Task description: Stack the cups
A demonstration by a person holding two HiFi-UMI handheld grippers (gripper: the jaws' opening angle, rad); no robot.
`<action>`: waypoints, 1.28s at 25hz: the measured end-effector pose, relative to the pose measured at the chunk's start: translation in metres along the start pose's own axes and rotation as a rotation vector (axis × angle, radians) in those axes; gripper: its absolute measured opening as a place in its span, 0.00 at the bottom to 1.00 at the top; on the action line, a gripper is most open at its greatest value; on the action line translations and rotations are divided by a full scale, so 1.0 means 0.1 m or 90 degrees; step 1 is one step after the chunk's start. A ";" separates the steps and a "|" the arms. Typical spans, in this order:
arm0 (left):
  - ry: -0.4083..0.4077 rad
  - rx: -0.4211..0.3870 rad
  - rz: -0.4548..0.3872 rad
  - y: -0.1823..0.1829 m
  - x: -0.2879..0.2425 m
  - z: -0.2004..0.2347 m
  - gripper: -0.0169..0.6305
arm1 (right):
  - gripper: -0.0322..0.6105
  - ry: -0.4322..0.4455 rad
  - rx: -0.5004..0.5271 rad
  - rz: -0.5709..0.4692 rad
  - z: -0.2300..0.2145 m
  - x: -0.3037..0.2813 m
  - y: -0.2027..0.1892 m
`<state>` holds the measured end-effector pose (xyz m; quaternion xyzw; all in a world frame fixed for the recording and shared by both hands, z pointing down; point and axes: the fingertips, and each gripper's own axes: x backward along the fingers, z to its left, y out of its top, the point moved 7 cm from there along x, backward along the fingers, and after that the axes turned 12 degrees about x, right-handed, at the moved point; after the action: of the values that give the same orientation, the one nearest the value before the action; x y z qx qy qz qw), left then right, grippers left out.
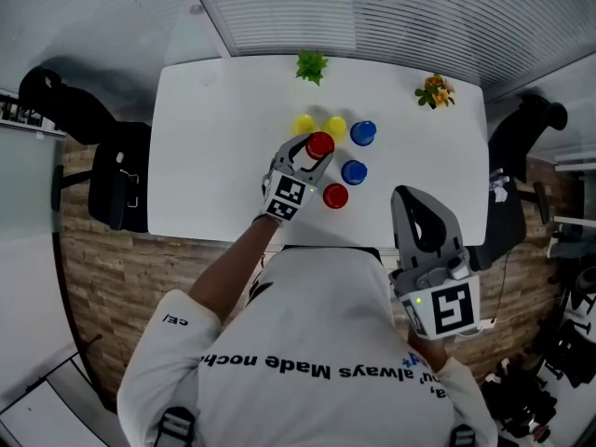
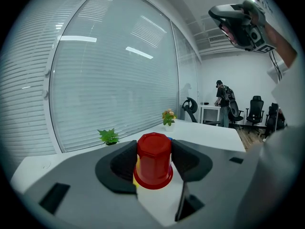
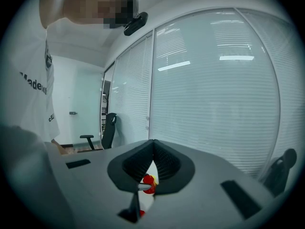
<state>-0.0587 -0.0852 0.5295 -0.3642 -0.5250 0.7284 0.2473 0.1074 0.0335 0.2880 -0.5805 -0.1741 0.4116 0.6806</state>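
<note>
My left gripper [image 1: 314, 151] is shut on an upside-down red cup [image 2: 153, 160], held a little above the white table [image 1: 209, 156]; both pads press its sides. Just beyond it stand two yellow cups [image 1: 304, 125] [image 1: 334, 127] and a blue cup [image 1: 363, 132]. A second blue cup [image 1: 354, 171] and a second red cup [image 1: 335, 196] stand to its right, nearer me. My right gripper [image 1: 406, 196] is raised off the table's front edge near my body. Its jaws are shut with nothing between them [image 3: 153, 144].
A small green plant [image 1: 311, 65] and an orange flower pot [image 1: 435, 91] stand at the table's far edge. Black office chairs sit at the left [image 1: 112, 170] and right [image 1: 521, 133] ends of the table. A window with blinds runs behind it.
</note>
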 end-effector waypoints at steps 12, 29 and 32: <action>0.008 -0.019 -0.005 0.22 -0.20 0.17 0.41 | 0.06 -0.006 0.004 0.000 -0.06 -0.03 0.02; 0.018 -0.017 0.025 0.23 -0.50 0.42 0.41 | 0.06 -0.011 -0.007 0.008 -0.23 -0.22 -0.02; 0.020 -0.015 0.031 0.19 -0.53 0.44 0.41 | 0.06 -0.011 -0.010 0.008 -0.25 -0.25 -0.03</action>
<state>-0.0602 -0.1563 0.5341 -0.3912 -0.5202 0.7224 0.2333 0.1113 -0.0011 0.2904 -0.5834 -0.1795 0.4195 0.6719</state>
